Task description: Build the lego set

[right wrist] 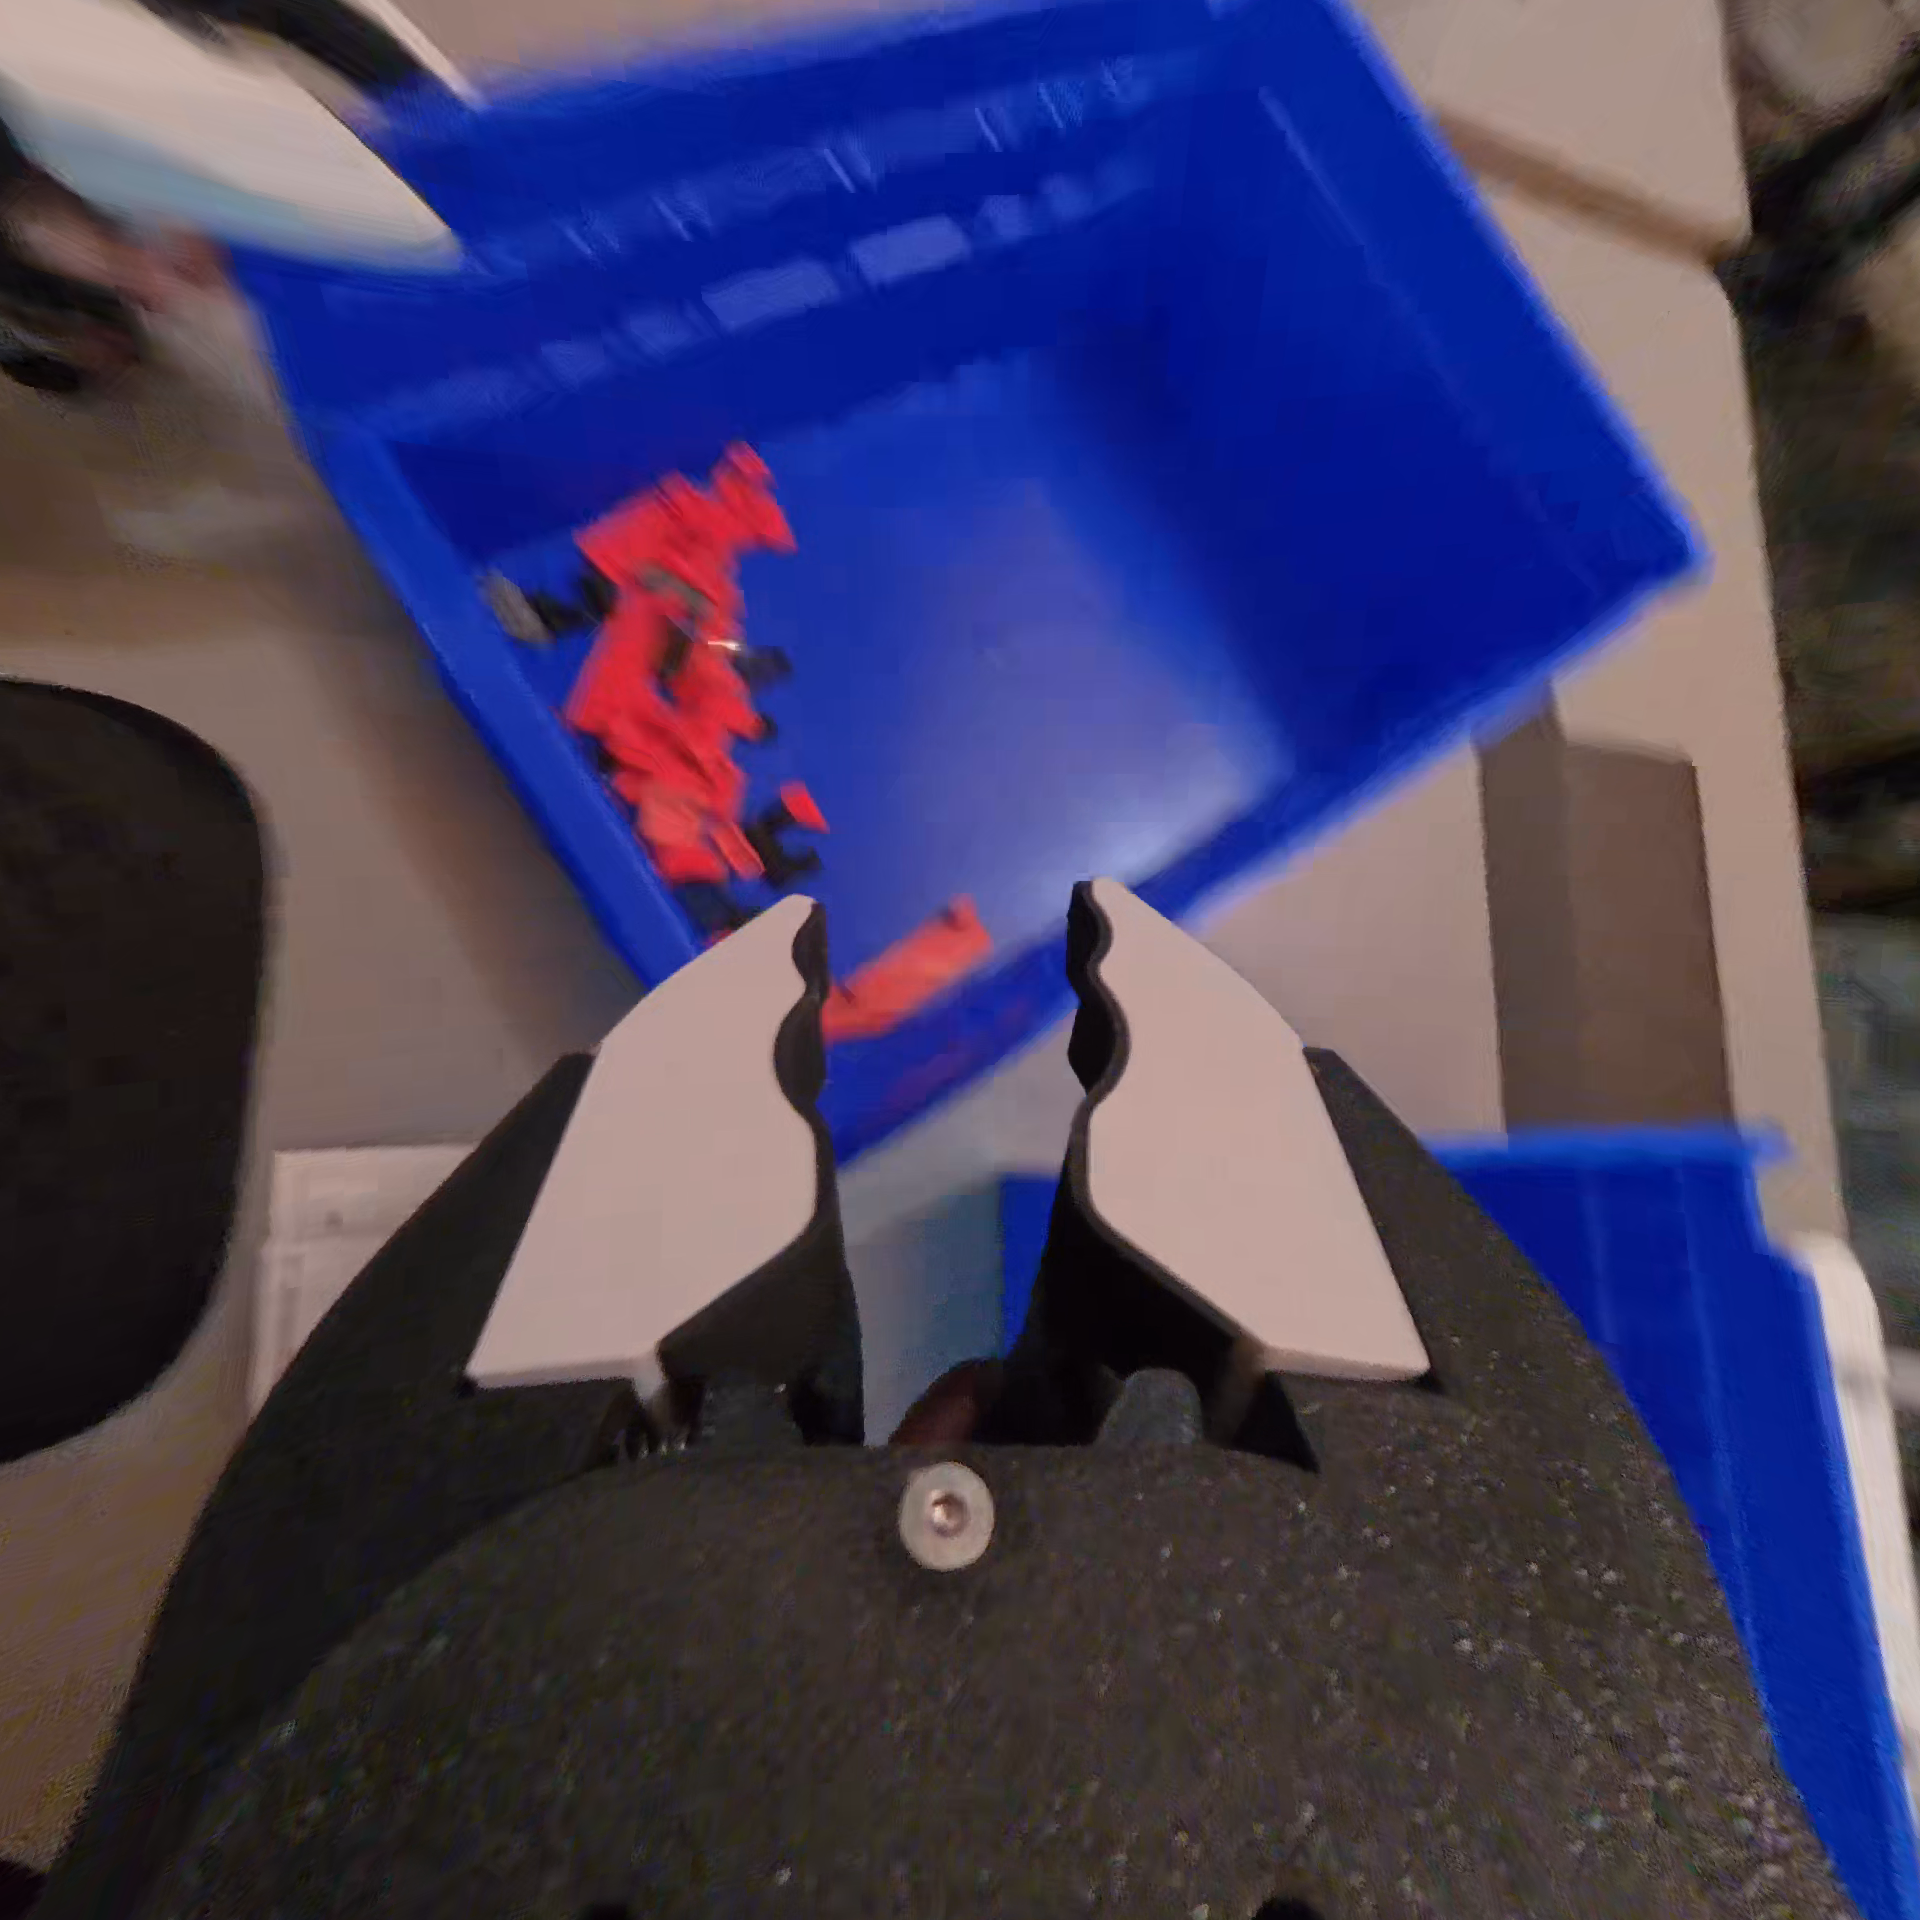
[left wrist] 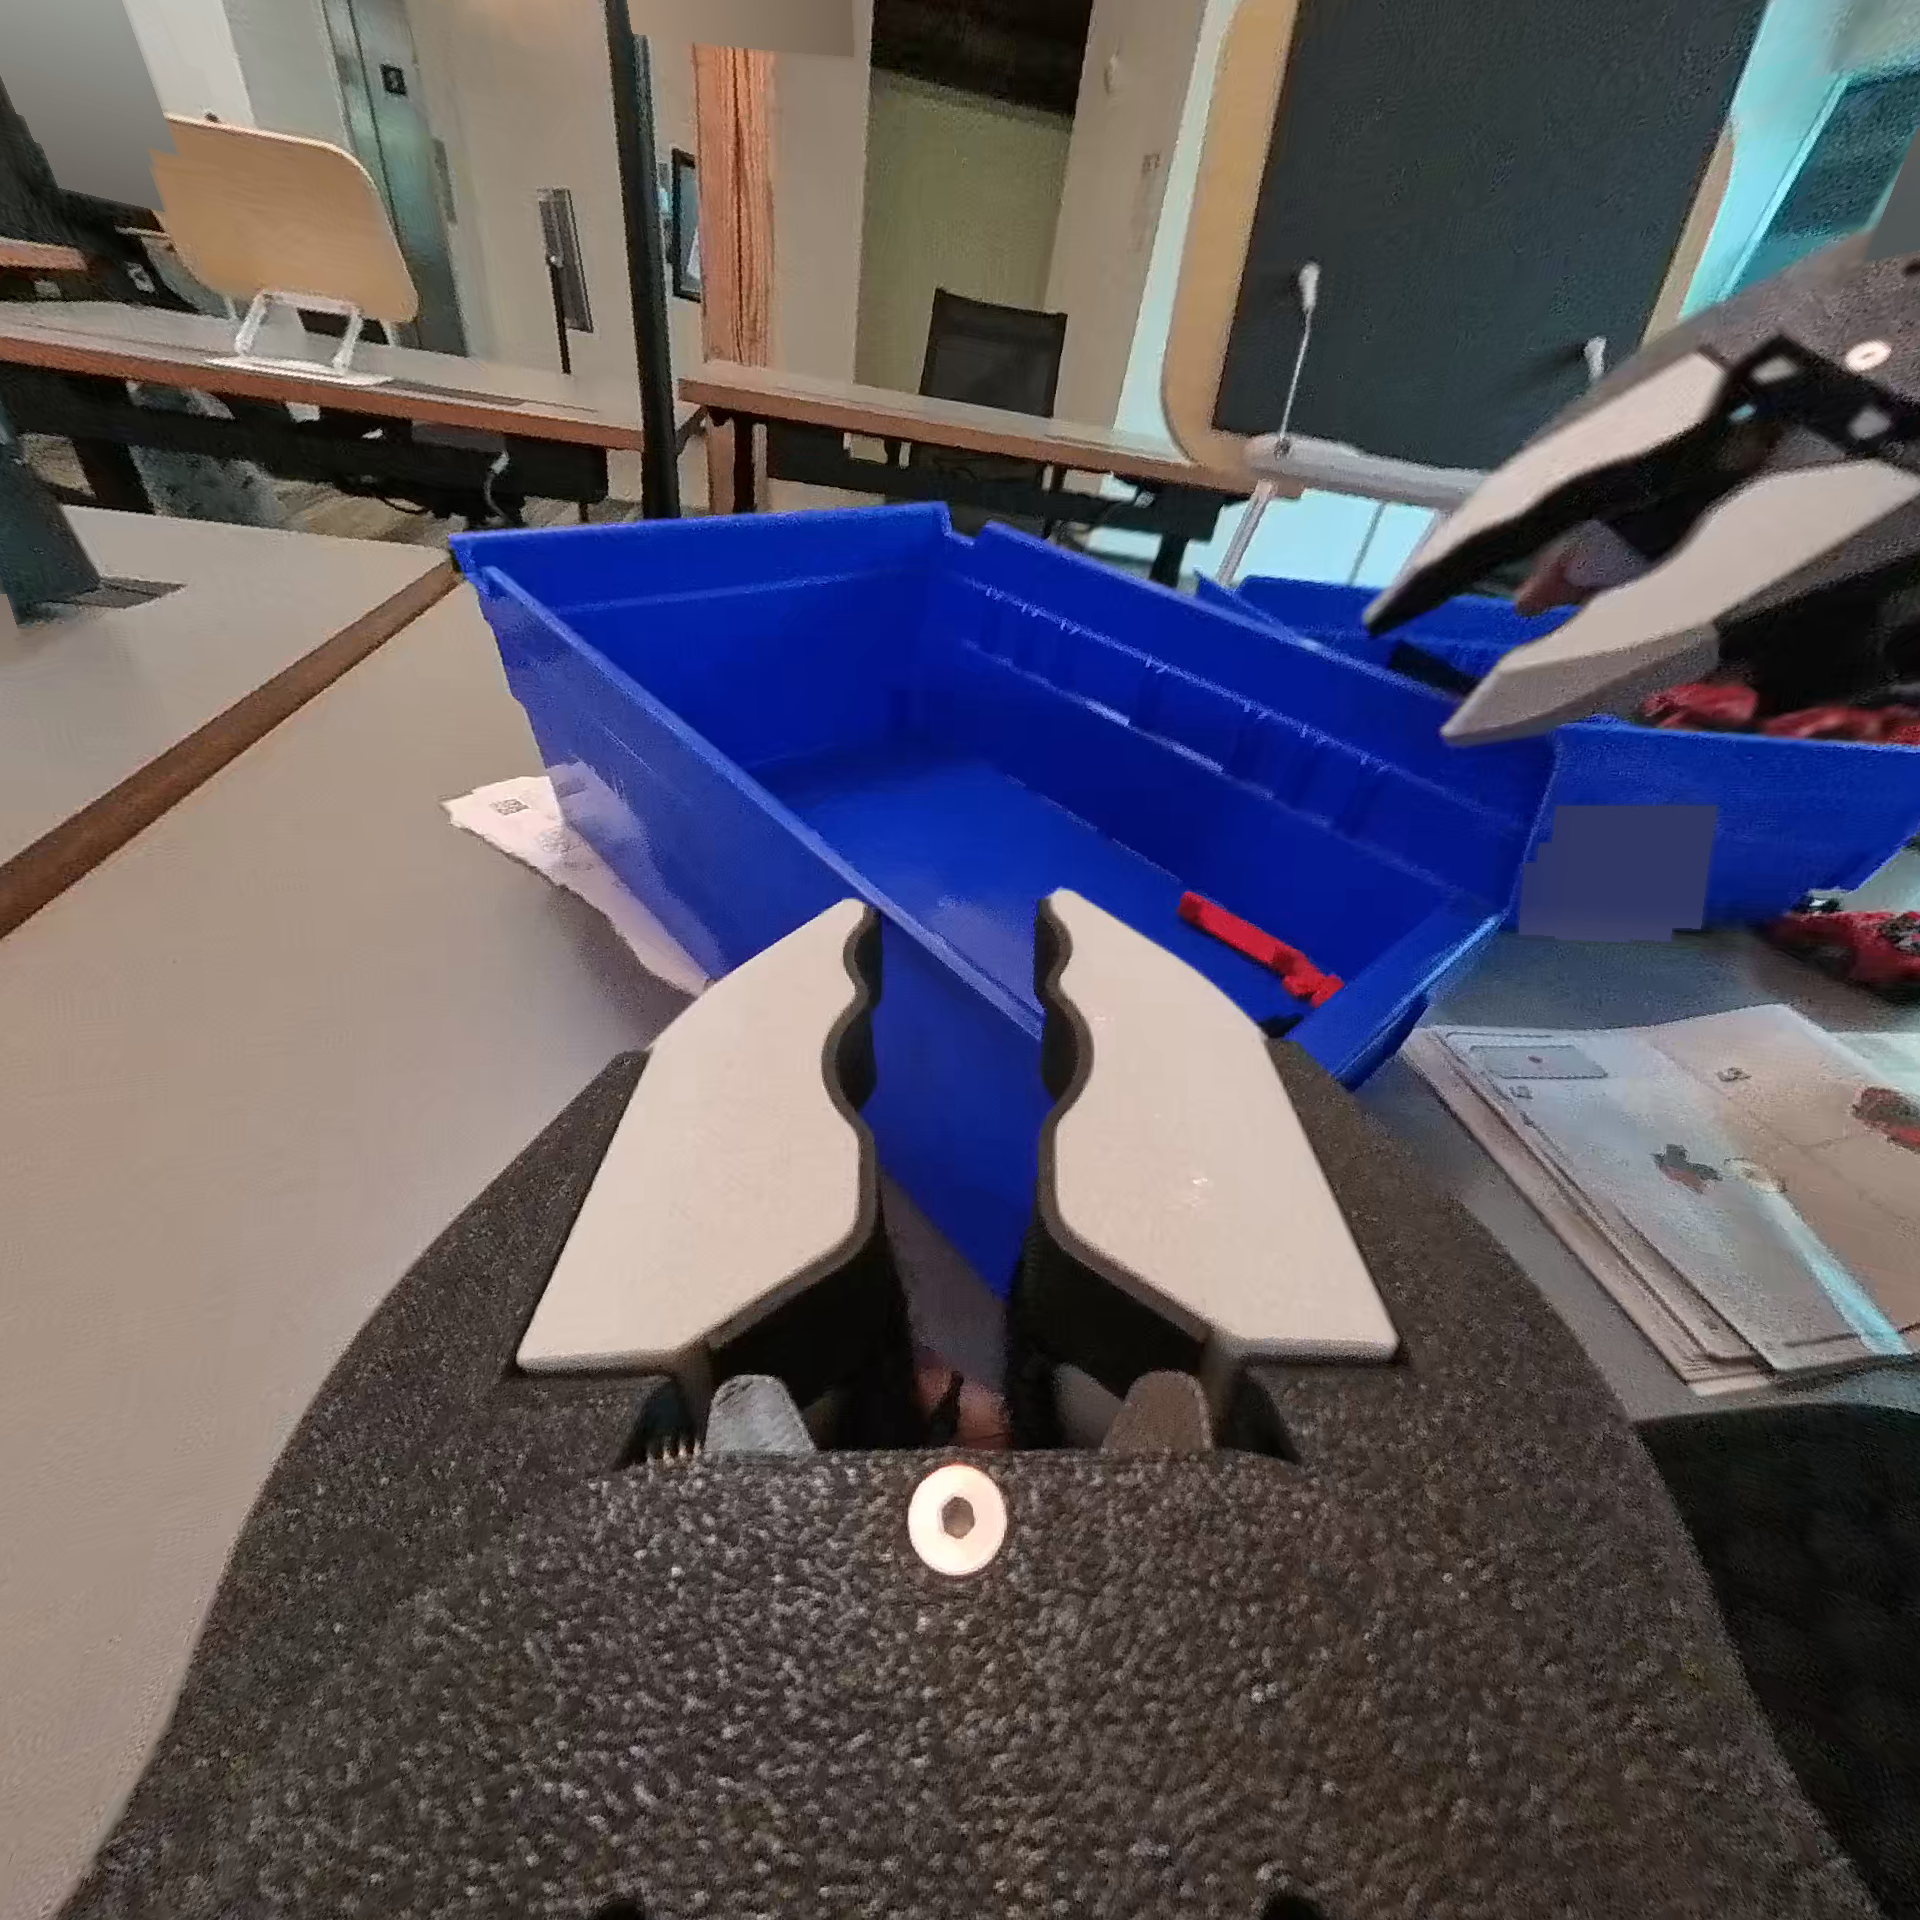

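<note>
Left wrist view has the left claw [left wrist: 954,920] spread with nothing between its fingers, poised at the near corner of a blue bin [left wrist: 727,665] on the grey surface [left wrist: 260,1039]; just ahead and right of the fingertips, one red lego piece [left wrist: 1255,948] lies on the bin floor near the front wall; right of the claw lie instruction sheets [left wrist: 1683,1174]; up and to the right the right claw [left wrist: 1413,675] hangs above a second blue bin [left wrist: 1766,800] holding red pieces, its fingers apart; a white paper [left wrist: 561,842] pokes out beside the first bin, left of the claw. Right wrist view, much blurred, shows the right claw [right wrist: 945,904] spread and holding nothing over a blue bin [right wrist: 1351,416]; a heap of red and black pieces [right wrist: 686,665] lies ahead and left of its tips, one long red piece [right wrist: 914,966] just between them; another bin [right wrist: 1662,1299] sits to the right.
</note>
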The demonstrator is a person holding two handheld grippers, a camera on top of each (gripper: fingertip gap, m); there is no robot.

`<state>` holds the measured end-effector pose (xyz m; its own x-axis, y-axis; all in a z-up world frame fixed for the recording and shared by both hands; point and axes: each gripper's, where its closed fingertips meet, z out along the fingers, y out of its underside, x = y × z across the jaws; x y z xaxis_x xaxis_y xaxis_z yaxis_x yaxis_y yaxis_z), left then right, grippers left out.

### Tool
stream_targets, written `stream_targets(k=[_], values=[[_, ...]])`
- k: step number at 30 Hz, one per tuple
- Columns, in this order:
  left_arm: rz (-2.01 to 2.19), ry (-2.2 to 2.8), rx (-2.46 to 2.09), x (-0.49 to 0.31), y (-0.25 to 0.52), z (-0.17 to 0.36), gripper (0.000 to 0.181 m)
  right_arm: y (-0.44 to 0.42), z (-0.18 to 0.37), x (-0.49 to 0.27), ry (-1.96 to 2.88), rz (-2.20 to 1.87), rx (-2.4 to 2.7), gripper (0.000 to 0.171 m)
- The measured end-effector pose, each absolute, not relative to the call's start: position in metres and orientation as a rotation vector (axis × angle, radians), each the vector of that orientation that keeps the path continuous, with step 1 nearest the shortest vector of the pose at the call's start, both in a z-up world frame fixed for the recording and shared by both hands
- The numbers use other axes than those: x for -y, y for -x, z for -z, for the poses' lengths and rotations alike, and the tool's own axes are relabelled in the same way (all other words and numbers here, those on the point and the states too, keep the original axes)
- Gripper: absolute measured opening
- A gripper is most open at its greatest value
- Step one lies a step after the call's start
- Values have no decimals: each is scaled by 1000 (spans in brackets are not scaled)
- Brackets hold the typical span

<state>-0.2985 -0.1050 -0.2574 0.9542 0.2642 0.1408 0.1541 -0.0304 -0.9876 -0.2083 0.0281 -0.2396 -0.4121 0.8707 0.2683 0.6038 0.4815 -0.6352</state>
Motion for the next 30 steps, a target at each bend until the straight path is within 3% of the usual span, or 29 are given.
stream_targets(k=[4,7,9,19,25,30], values=[[-117,1529,319,111,296,252,30,242,228,43,1000,-802,2417,39],[-149,1462,301,113,298,247,28,262,261,86,1027,-952,2672,24],[-97,1356,316,118,297,237,28,274,288,100,1123,-1016,2776,23],[-98,1214,391,139,313,231,25,295,352,102,1069,-823,2791,29],[-96,1213,386,140,312,231,25,304,353,94,960,-730,2726,39],[-97,1216,383,140,312,231,25,312,350,94,930,-700,2675,38]])
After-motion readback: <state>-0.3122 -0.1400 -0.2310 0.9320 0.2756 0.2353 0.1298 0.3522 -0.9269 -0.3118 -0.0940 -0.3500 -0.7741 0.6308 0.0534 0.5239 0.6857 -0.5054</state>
